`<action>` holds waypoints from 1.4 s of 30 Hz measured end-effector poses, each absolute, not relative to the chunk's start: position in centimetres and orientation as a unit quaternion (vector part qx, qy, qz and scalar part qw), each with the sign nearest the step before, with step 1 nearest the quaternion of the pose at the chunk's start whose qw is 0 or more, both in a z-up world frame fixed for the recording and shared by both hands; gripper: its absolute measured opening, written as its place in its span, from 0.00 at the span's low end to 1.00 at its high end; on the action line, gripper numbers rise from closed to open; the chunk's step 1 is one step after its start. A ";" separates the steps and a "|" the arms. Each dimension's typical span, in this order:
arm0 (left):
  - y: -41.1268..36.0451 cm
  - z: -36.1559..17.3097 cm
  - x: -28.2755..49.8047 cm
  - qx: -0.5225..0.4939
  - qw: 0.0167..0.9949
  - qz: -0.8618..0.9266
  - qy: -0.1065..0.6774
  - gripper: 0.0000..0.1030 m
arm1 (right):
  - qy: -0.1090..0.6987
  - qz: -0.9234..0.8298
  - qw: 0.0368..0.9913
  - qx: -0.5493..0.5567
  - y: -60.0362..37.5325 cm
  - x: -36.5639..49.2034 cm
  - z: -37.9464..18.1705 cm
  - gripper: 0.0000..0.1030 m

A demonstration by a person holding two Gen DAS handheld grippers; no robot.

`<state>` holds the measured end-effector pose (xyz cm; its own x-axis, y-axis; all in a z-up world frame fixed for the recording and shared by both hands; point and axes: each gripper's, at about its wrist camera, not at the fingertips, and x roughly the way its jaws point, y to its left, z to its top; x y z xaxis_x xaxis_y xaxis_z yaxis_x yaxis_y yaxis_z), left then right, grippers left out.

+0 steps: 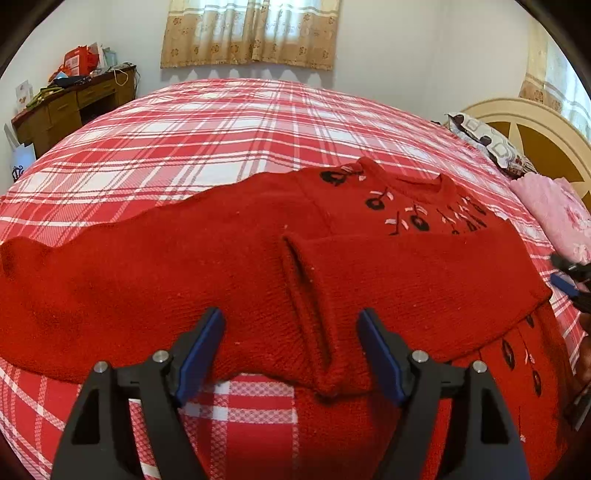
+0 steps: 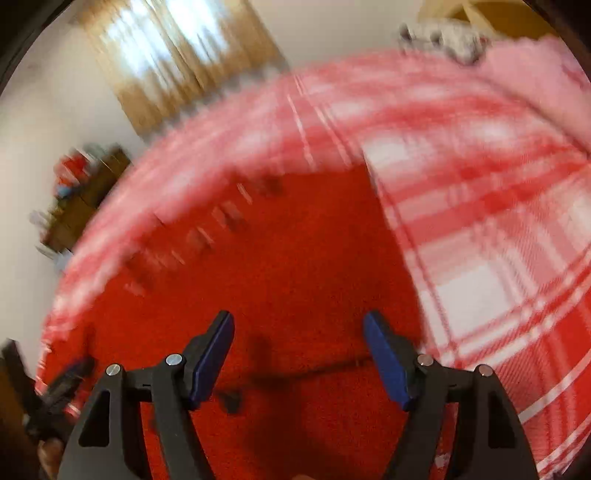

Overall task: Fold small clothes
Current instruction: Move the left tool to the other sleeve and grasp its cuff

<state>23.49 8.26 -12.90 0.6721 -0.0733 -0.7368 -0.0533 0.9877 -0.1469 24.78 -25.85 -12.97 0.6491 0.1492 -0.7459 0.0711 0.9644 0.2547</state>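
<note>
Left wrist view | sweater (image 1: 184, 266) lower centre: soft, light knit, likely slides | take sleeve cuff (image 1: 295, 280) edge | left gripper (image 1: 291, 350) apart, empty | right gripper (image 2: 299, 354) apart, empty

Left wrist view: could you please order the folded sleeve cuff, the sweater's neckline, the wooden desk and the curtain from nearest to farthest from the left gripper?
1. Folded sleeve cuff, just ahead of the left gripper.
2. Neckline, ahead right.
3. Wooden desk, beyond the bed, far left.
4. Curtain, back wall.
</note>
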 end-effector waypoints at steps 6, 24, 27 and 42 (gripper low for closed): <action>9.3 -12.3 22.1 -0.097 0.914 -0.015 0.394 0.81 | 0.426 0.019 0.904 0.025 -20.6 23.6 -9.7 0.71; 25.1 -11.3 13.9 -0.079 0.908 0.177 0.372 0.87 | 0.410 0.074 0.908 -0.052 -12.8 23.4 -14.1 0.78; 28.8 -11.7 12.8 -0.098 0.897 0.217 0.373 0.87 | 0.410 0.073 0.908 -0.054 -12.6 23.4 -14.1 0.78; 37.3 -12.5 11.8 -0.242 0.866 0.269 0.345 0.70 | 0.406 0.077 0.909 -0.046 -12.9 23.3 -14.1 0.79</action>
<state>11.85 37.25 -12.54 0.6172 0.3001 -0.7273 -0.6334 0.7379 -0.2330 23.34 -12.87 -14.11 0.6584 0.1029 -0.7456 -0.1772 0.9839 -0.0208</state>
